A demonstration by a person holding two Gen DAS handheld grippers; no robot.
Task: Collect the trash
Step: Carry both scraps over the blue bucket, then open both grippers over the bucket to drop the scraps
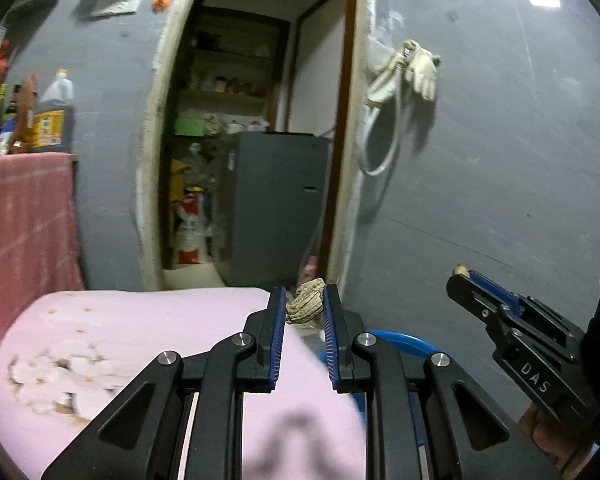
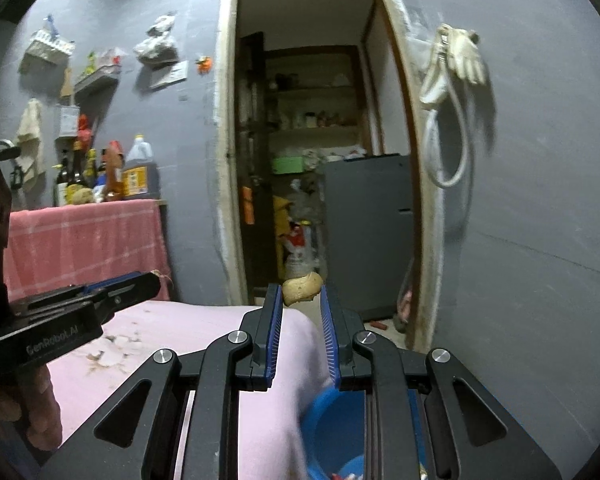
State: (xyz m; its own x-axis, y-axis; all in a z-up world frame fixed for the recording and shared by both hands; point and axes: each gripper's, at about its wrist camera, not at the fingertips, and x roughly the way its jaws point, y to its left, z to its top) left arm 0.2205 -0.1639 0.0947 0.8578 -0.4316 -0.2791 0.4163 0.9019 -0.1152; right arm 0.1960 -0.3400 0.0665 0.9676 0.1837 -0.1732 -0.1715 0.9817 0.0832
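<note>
Pinching a wrinkled shell, the left tongs hang past the pink tabletop's far edge. The right tongs grip a pale scrap above a blue bin, the open doorway ahead.

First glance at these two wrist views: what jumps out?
Each gripper pinches a scrap at its fingertips: the left gripper a wrinkled brown husk, the right gripper a smooth pale chunk, both above a stained pink tabletop. Beyond, an open doorway shows cluttered shelves, with pale gloves hung on the grey wall right of it.
</note>
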